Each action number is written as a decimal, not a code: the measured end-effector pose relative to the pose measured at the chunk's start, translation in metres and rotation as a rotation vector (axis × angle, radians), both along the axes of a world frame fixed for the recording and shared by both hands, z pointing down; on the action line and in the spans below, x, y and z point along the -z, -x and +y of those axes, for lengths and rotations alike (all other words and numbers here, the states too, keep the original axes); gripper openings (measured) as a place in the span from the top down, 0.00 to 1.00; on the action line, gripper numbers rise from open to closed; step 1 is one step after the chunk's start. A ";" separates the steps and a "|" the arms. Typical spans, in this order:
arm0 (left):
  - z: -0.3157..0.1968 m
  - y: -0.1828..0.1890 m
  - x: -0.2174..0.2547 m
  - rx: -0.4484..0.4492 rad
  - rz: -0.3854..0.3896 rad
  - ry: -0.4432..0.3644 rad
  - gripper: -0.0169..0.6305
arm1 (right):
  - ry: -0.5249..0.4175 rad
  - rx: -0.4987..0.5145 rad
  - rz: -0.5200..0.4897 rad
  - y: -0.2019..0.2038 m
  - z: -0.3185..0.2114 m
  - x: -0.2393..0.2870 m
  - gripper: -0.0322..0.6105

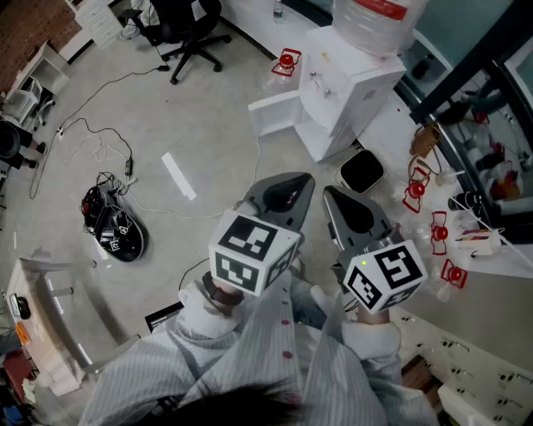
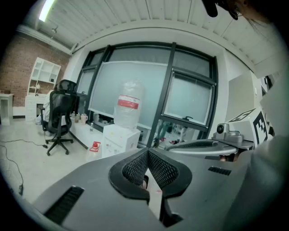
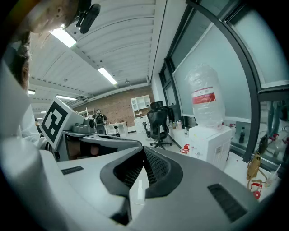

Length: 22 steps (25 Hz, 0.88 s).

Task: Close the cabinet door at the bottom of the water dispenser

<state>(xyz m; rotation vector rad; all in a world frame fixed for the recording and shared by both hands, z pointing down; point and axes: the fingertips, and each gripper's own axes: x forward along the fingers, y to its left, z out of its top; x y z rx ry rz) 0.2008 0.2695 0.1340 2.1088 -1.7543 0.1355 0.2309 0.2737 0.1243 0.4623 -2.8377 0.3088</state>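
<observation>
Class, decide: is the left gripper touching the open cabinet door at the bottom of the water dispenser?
Apart. The head view shows floor between the left gripper and the cabinet door.

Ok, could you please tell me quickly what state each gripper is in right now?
Left gripper: closed, holding nothing.
Right gripper: closed, holding nothing.

**White dispenser, grey tools**
The boxy white water dispenser (image 1: 350, 83) and its flat white cabinet door (image 1: 275, 112) match; its clear bottle (image 1: 375, 17) has a red label. The grey left tool (image 1: 304, 178) and grey right tool (image 1: 328, 193) bear black-and-white square-patterned cubes (image 1: 250, 250). The floor (image 1: 208, 125) is pale grey.
</observation>
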 end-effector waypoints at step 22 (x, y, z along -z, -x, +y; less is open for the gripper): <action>0.009 0.024 -0.014 0.144 0.007 0.018 0.96 | 0.023 0.051 -0.003 -0.011 -0.002 -0.013 0.93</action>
